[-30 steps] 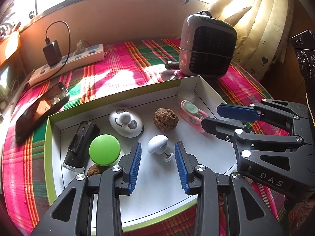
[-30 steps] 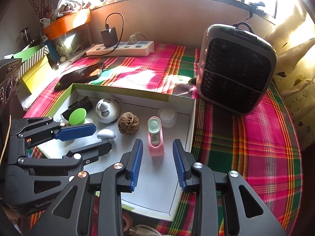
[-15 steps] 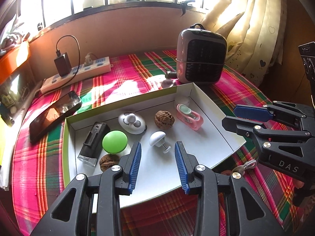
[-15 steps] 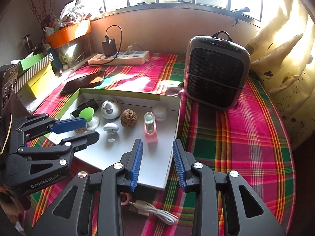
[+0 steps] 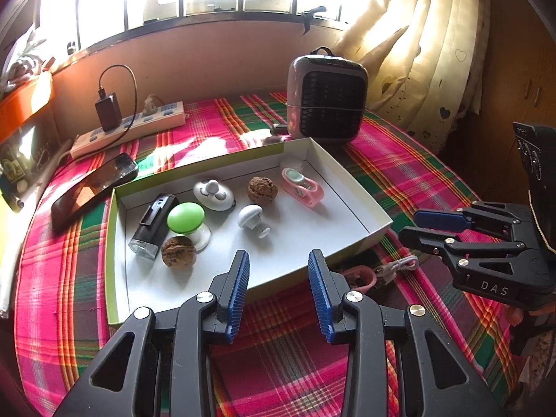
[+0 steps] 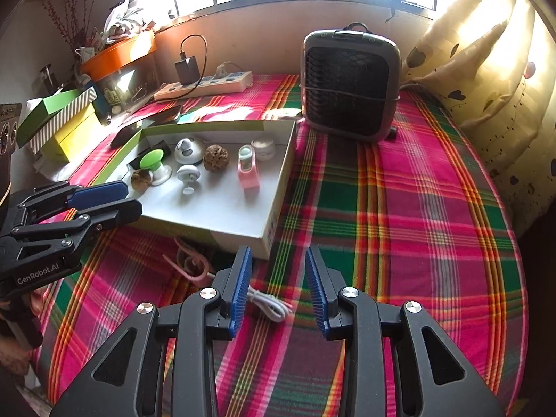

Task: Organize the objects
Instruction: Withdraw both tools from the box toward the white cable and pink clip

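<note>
**Both grippers empty, short of the box**

The left gripper [image 5: 278, 290] hangs with jaws parted and nothing between them, above the plaid cloth [image 6: 399, 208] at the near edge of the white box [image 5: 347, 187]. The right gripper [image 6: 277, 286] is likewise released, with a white cable [image 6: 267, 304] just under its left finger. Beyond both, inside the box, lie two walnuts [image 5: 262, 190], a green-topped knob [image 5: 185, 217], a white mushroom-shaped piece [image 5: 251, 216], a pink clip [image 5: 301, 187] and a black cylinder [image 5: 153, 220]. A pink loop [image 6: 191, 264] lies outside, beside the box's front wall.

Your plaid tablecloth [image 6: 399, 208] carries the white tray [image 5: 347, 187], heater [image 6: 351, 80], power strip [image 5: 132, 128], phone [image 5: 93, 187] and white cable [image 6: 269, 304].
</note>
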